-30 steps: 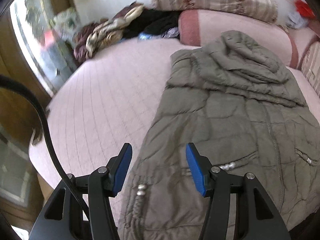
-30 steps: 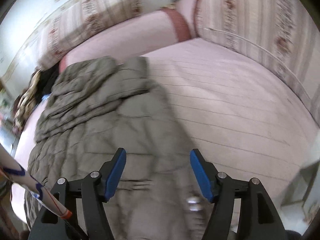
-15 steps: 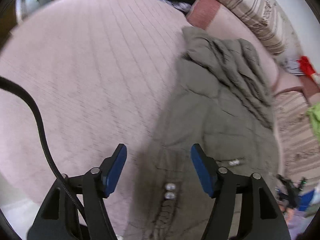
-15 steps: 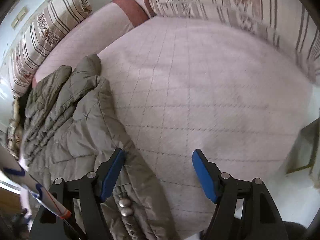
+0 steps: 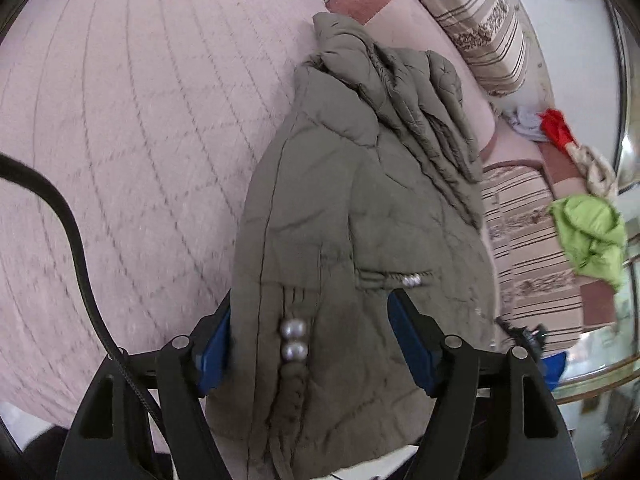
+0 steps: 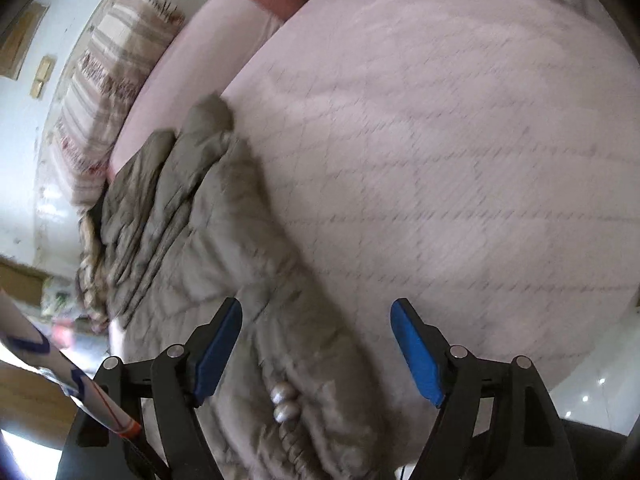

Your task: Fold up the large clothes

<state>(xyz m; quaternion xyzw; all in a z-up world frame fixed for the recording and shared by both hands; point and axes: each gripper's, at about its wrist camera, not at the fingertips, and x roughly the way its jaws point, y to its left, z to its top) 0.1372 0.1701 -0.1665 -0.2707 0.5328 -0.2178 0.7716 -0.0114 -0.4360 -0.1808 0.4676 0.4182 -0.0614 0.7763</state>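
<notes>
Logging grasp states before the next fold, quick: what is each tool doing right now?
Left tool: jaws opening, straddling the olive jacket hem; pads not pressing it.
Right tool: jaws opening over the jacket's edge; holding nothing.

Each tool (image 5: 308,340) is black with two blue pads (image 5: 410,344) and small silver screws. A black cable (image 5: 76,240) loops by the left tool.

The right tool (image 6: 316,354) looks the same.

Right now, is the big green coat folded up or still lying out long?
Still lying out long. The coat stretches down the pink bed from hood to hem, narrow, sides perhaps tucked in; no end-to-end fold shows.
</notes>
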